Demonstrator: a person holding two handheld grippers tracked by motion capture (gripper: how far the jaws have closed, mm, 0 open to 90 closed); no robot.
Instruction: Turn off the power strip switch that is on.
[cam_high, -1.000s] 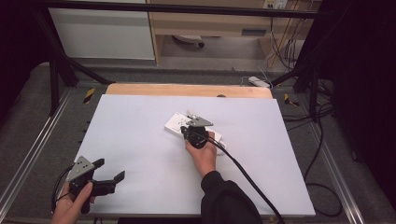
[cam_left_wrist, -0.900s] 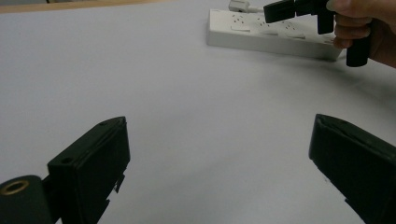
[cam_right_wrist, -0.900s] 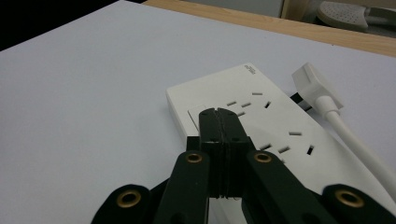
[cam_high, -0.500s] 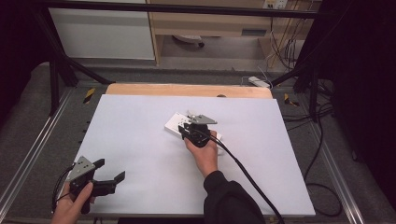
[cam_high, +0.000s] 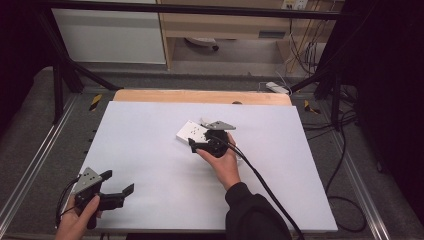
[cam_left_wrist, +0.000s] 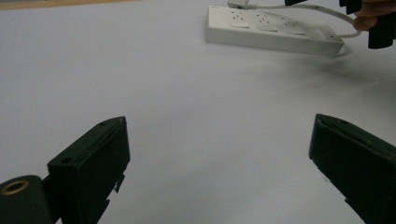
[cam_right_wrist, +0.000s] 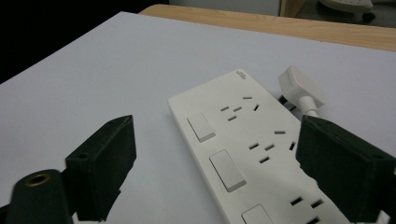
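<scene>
White power strip lies flat near the middle of the white table, slightly toward the far side; its switches and sockets face up in the right gripper view; white plug lies on the table just beyond the strip's far end, its cord running back along the strip's edge. Right gripper hovers over the near part of the strip, held by the right hand; its jaws have just been opening and now stand wide apart, pads pressing on nothing, the strip lying below and between them. Left gripper sits at the near left corner of the table, well apart from the strip; jaws spread, bare table between them.
</scene>
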